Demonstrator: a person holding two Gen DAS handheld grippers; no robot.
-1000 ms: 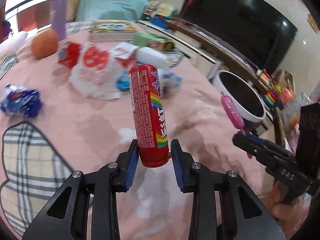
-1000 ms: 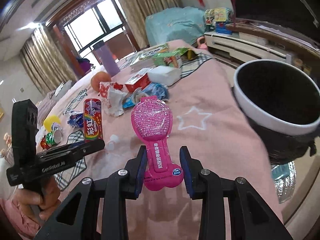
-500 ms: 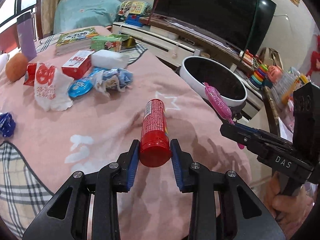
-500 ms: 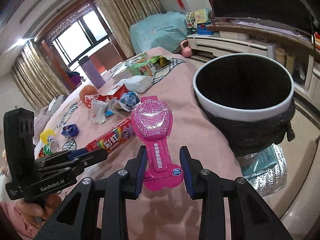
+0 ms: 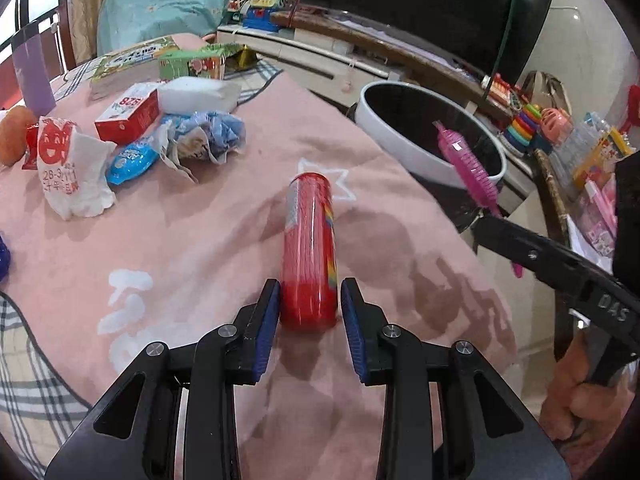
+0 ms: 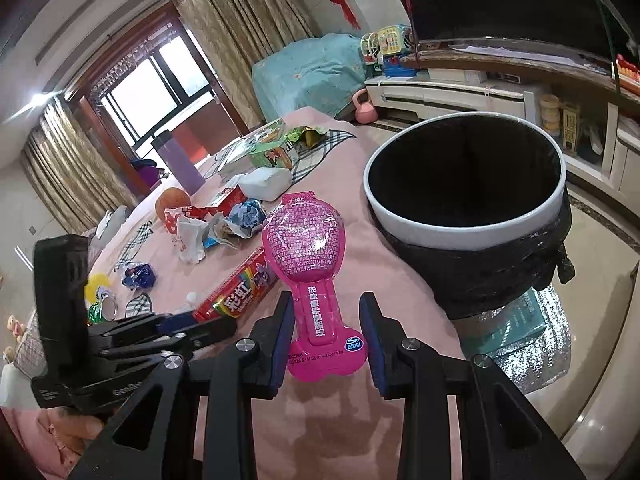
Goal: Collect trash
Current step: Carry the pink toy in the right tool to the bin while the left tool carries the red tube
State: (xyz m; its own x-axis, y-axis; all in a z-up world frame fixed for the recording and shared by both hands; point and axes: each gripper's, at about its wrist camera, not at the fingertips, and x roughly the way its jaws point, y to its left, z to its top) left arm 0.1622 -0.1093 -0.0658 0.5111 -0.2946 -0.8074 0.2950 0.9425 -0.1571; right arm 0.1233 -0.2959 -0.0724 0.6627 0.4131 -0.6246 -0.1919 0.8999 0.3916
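Pink cloth with pale star and letter prints covers the table [image 5: 192, 240] ahead of the left gripper [image 5: 308, 312], whose blue pads are clamped on the base of a red candy tube [image 5: 309, 248] pointing away from it. Farther ahead and to its left lie crumpled wrappers [image 5: 200, 136] and a red carton [image 5: 128, 112]; ahead to its right sits the white-rimmed trash bin [image 5: 400, 148], with a television beyond. Held only by its end, the tube could pivot or slip before it clears the rim. From the right wrist, the right gripper [image 6: 326, 336] pinches the stem of a pink blister pack [image 6: 308, 248], with the bin just ahead to its right and curtained windows far left. Both hands converge on one opening, so they may knock together, and the light pack might catch on the rim.
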